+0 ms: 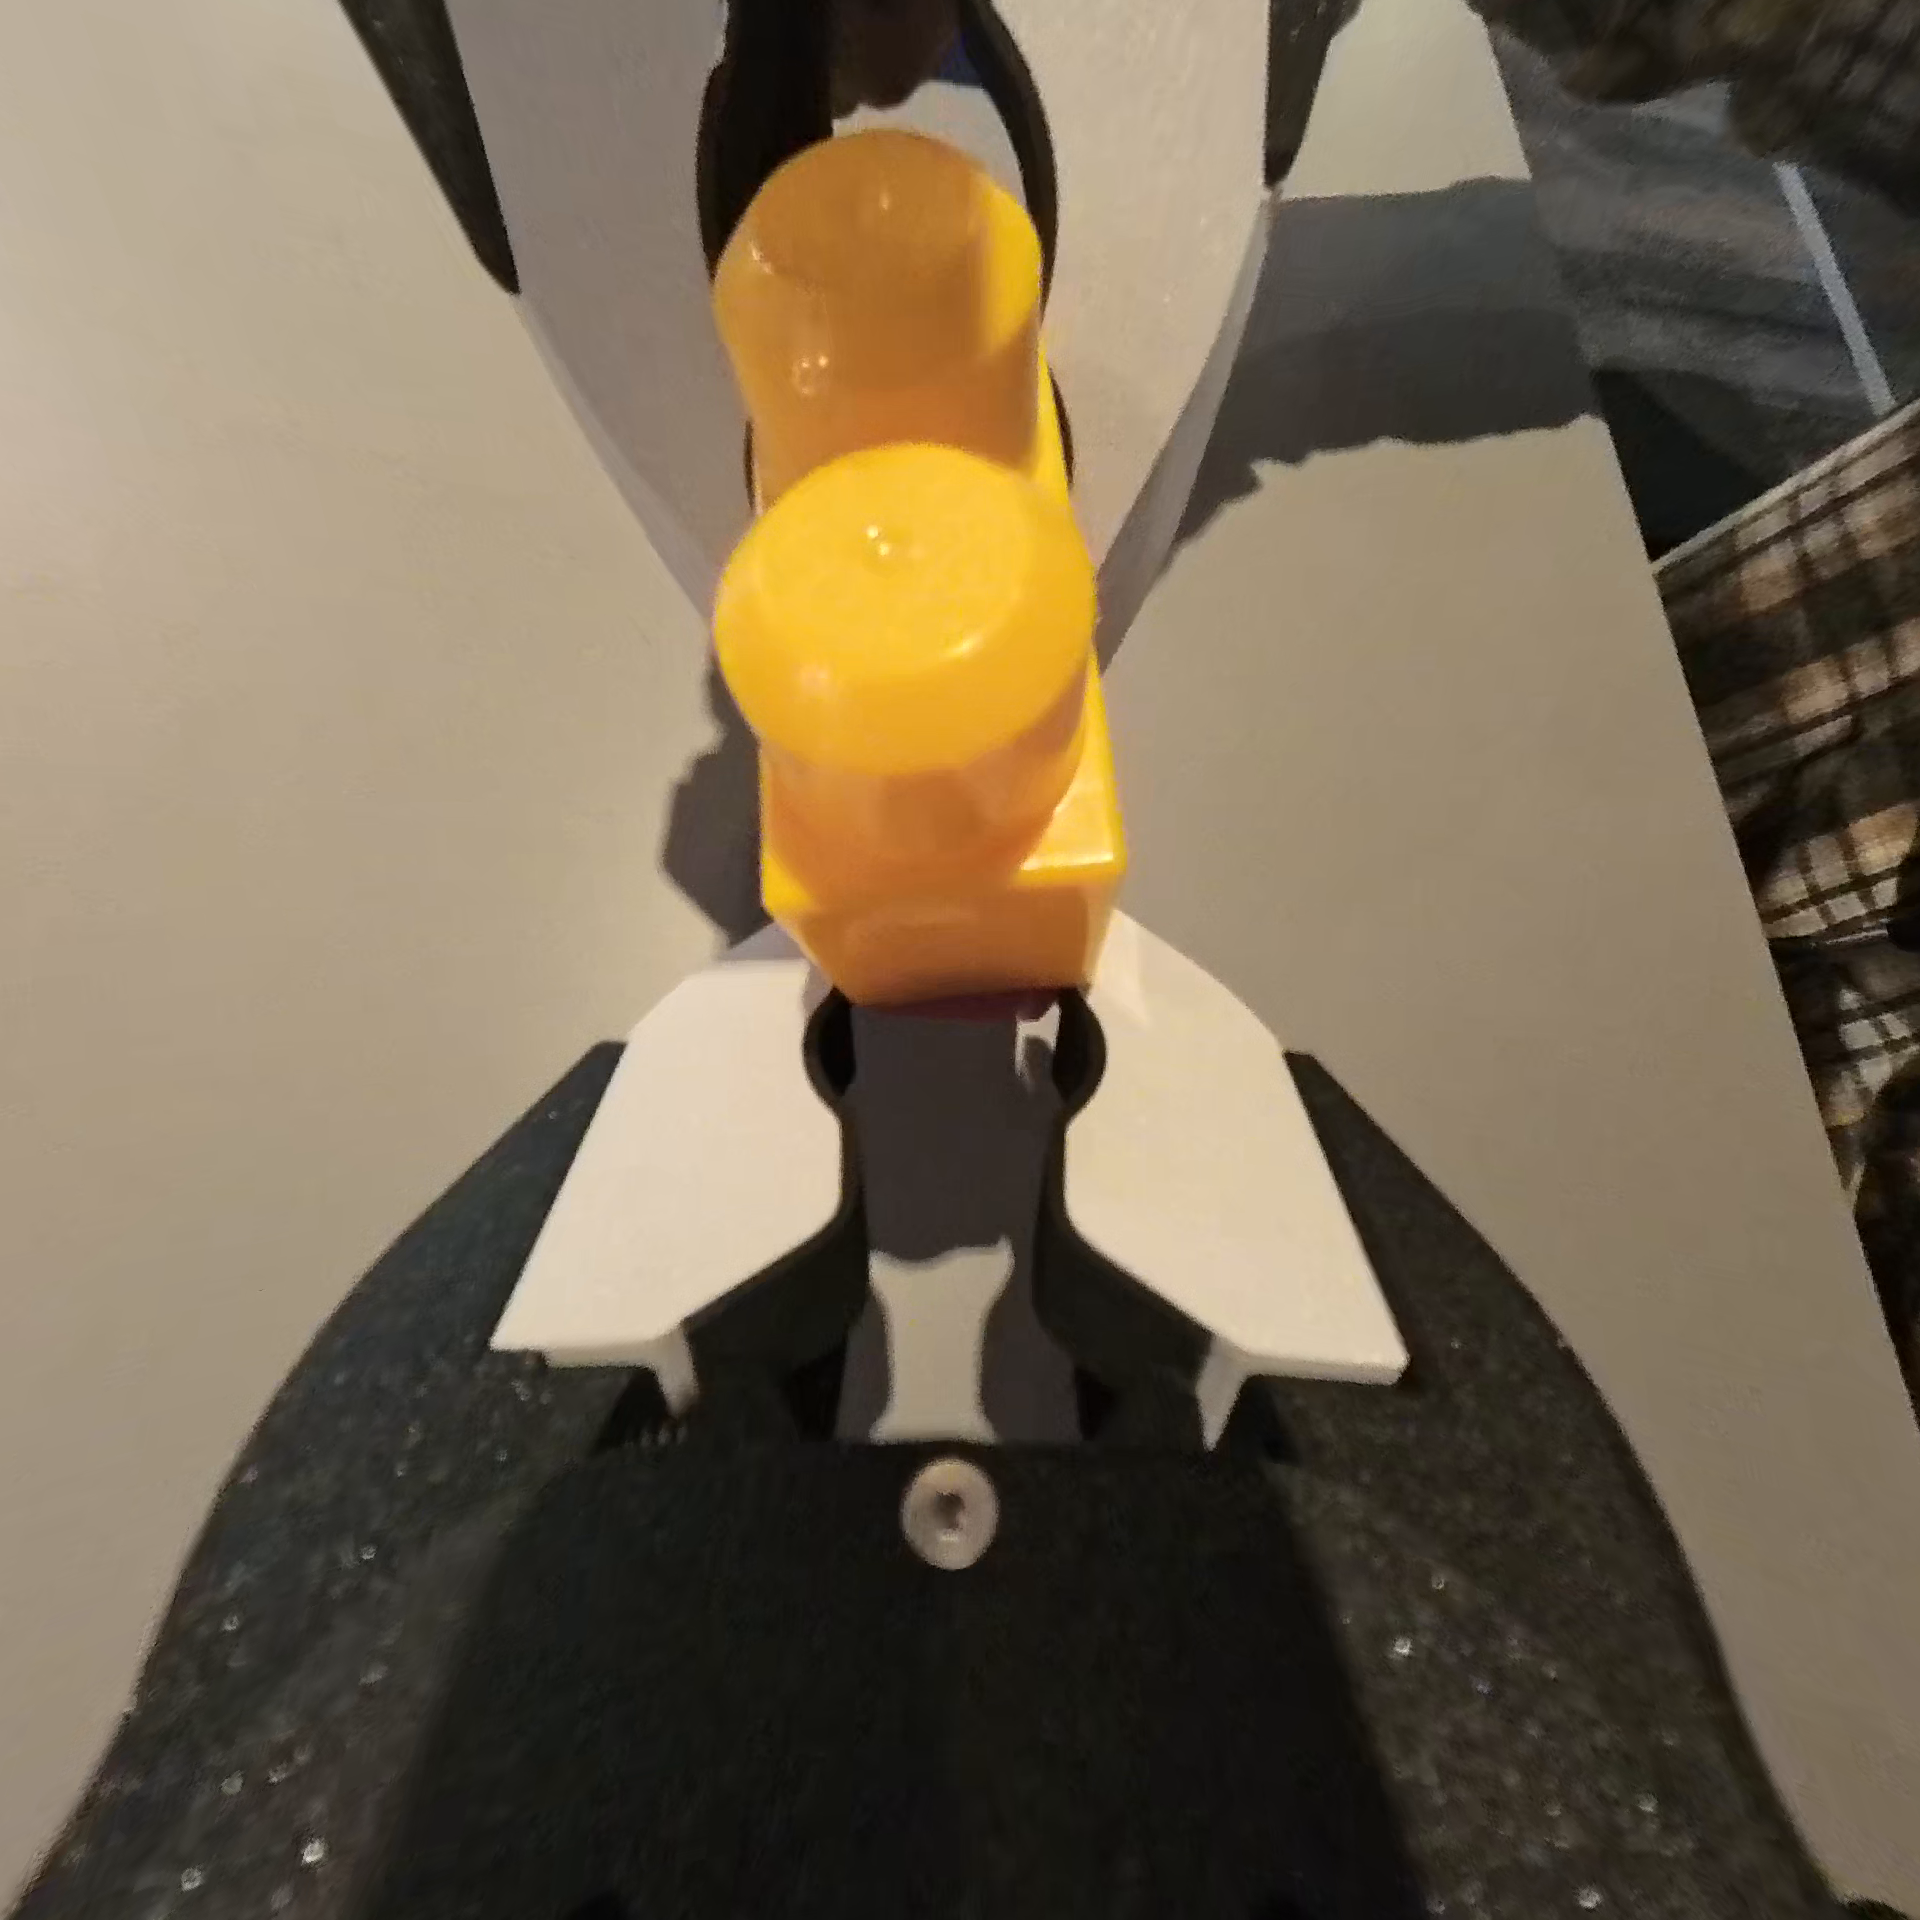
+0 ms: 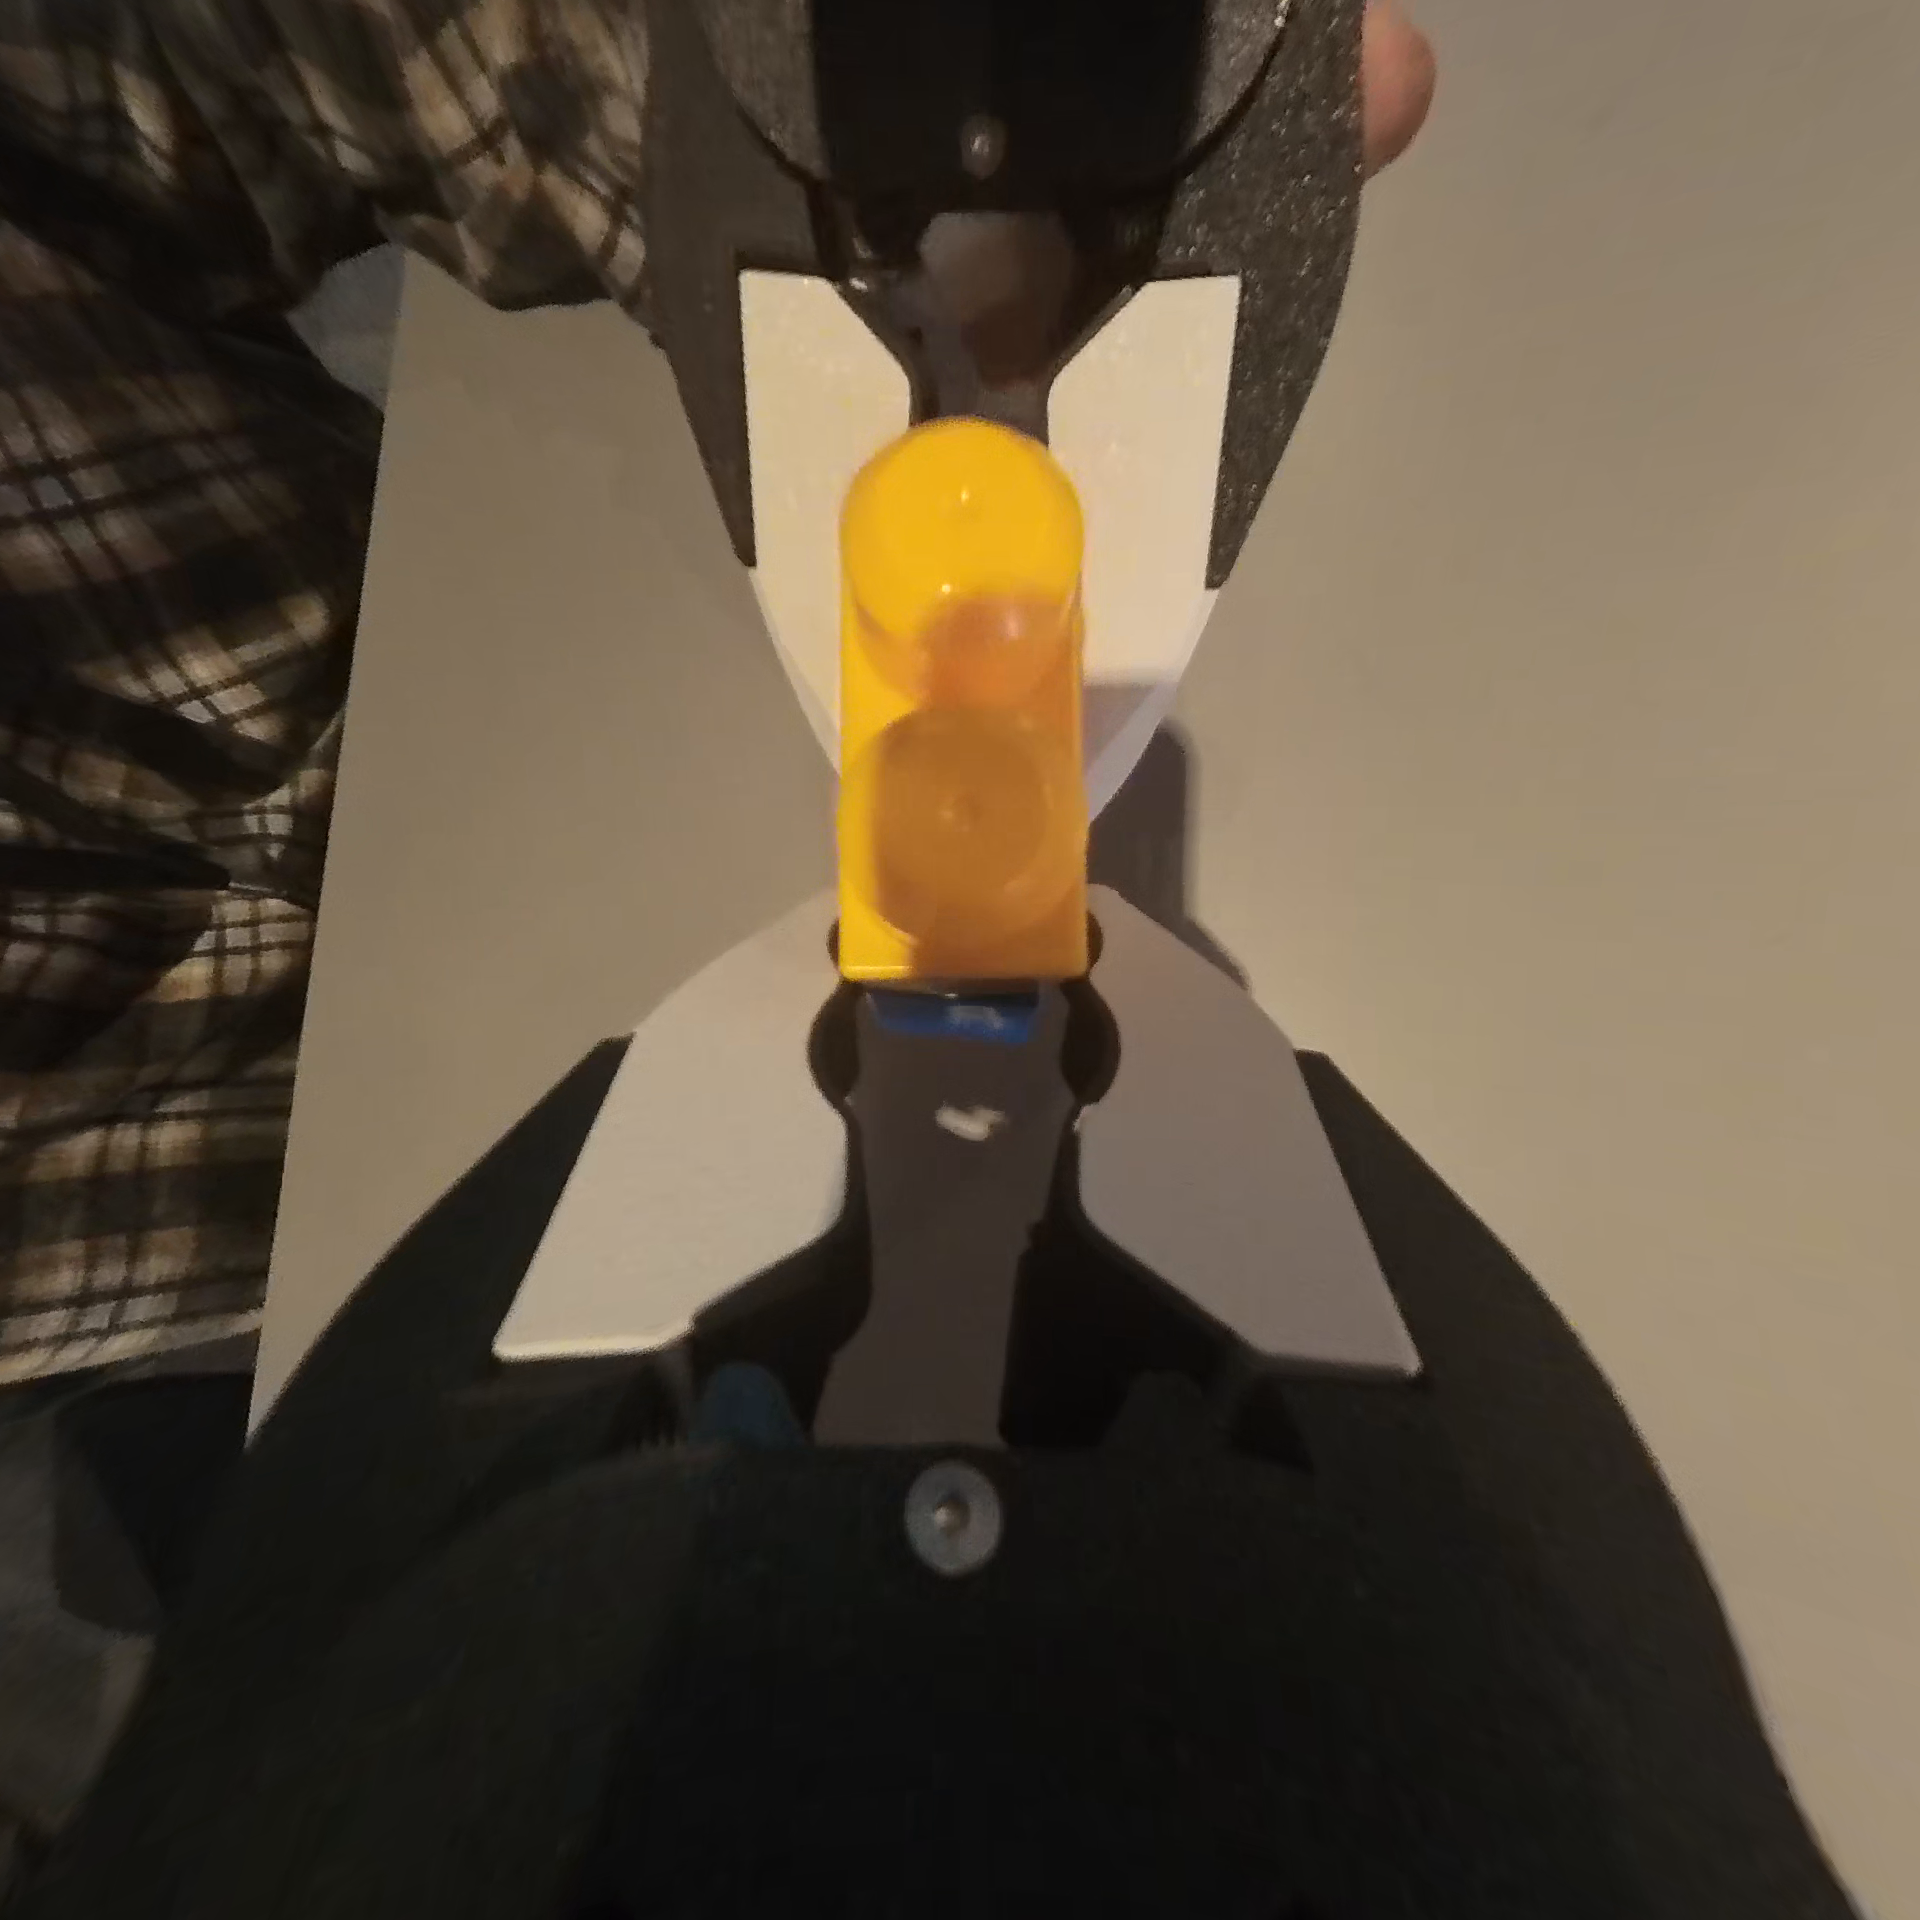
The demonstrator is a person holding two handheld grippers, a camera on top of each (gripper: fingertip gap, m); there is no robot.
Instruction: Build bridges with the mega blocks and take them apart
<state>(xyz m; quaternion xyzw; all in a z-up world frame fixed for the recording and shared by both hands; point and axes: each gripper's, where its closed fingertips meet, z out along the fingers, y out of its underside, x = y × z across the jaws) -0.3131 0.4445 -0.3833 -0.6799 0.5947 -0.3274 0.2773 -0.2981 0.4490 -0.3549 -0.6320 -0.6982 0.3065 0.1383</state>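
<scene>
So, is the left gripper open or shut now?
Shut on the yellow block: the left gripper fingers press against its near end.

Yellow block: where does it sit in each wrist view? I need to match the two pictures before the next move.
Left wrist view: yellow block at centre, studs toward the camera, its near end at the left gripper.
Right wrist view: same block at centre, near end at the right gripper.
Shared landmark: the plaid sleeve, at the right edge in the left view and the left edge in the right view.
</scene>
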